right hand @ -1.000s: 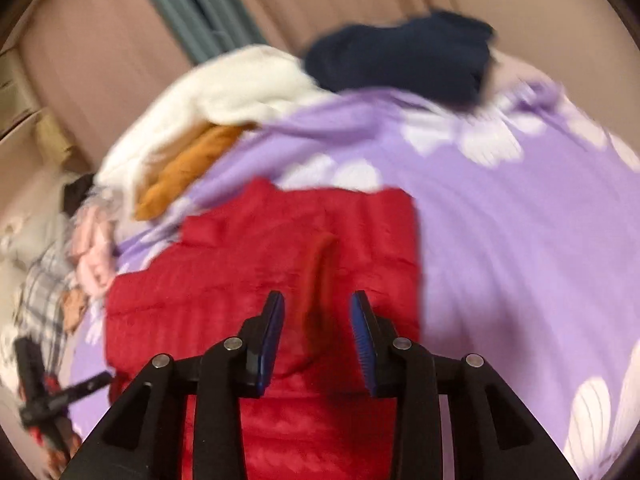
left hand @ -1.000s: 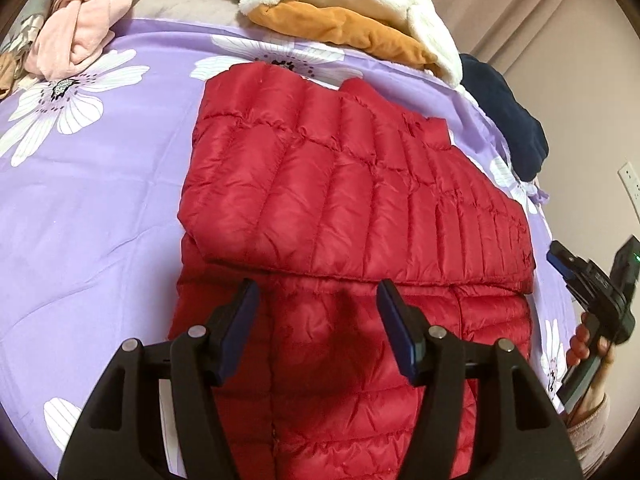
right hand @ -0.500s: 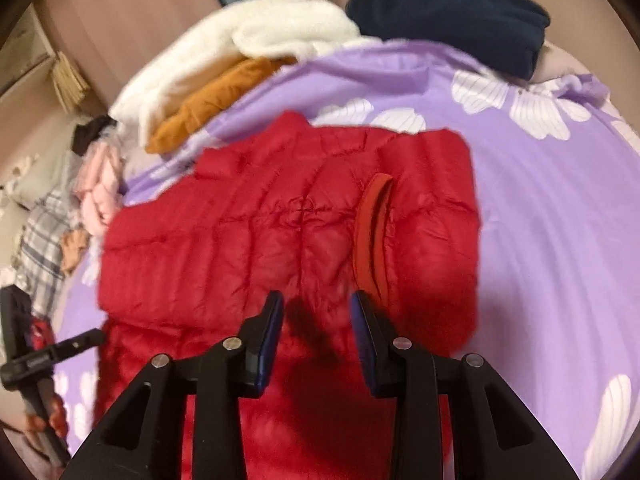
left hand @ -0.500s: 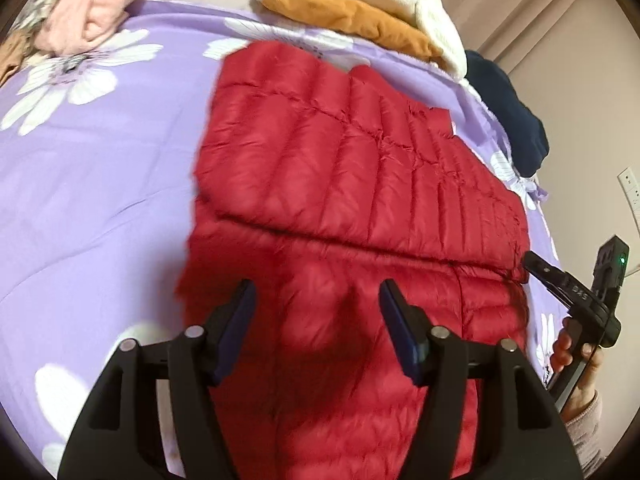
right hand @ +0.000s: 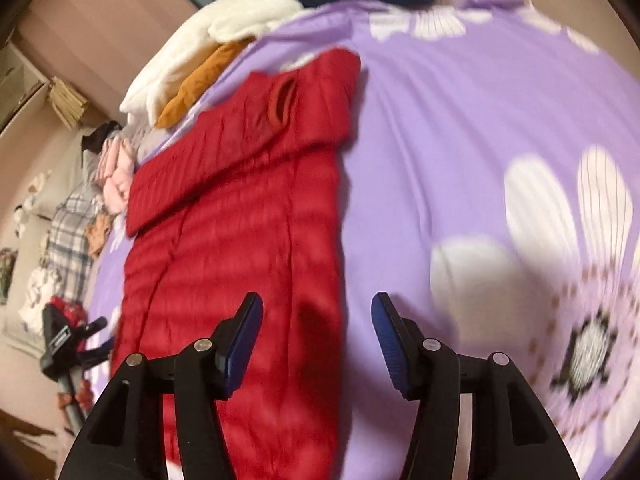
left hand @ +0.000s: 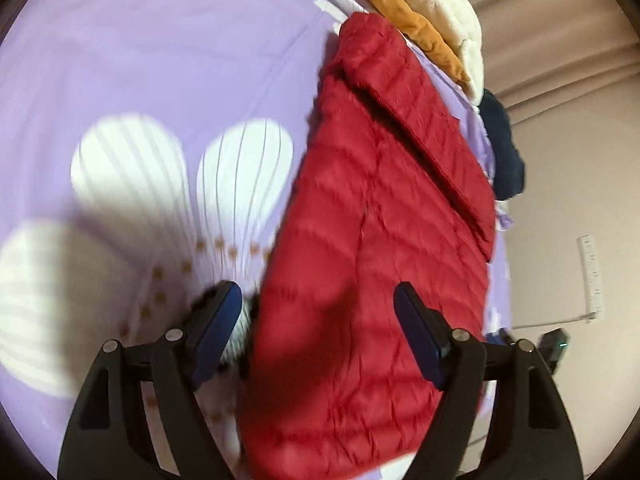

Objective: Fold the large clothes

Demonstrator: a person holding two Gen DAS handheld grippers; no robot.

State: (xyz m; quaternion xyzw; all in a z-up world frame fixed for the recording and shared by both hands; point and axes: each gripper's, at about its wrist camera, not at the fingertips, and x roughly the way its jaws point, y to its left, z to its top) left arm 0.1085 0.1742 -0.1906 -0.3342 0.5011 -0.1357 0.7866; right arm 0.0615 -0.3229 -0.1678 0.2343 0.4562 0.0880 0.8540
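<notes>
Both tongs (left hand: 318, 312) (right hand: 316, 320) wide apart, empty

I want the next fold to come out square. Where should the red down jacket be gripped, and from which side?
Probably at the near hem of the red down jacket: one corner each for the left tool and right tool, both open. Come in low from the near end, pinching both layers at the side edges. The sleeves are already folded across the far end, so the hem is the free straight edge.

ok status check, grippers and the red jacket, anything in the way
Left gripper open, empty, at the jacket's near corner. Right gripper open, empty, over its other edge. Red puffer jacket flat on purple bedspread, sleeve folded across. Nothing blocking.
</notes>
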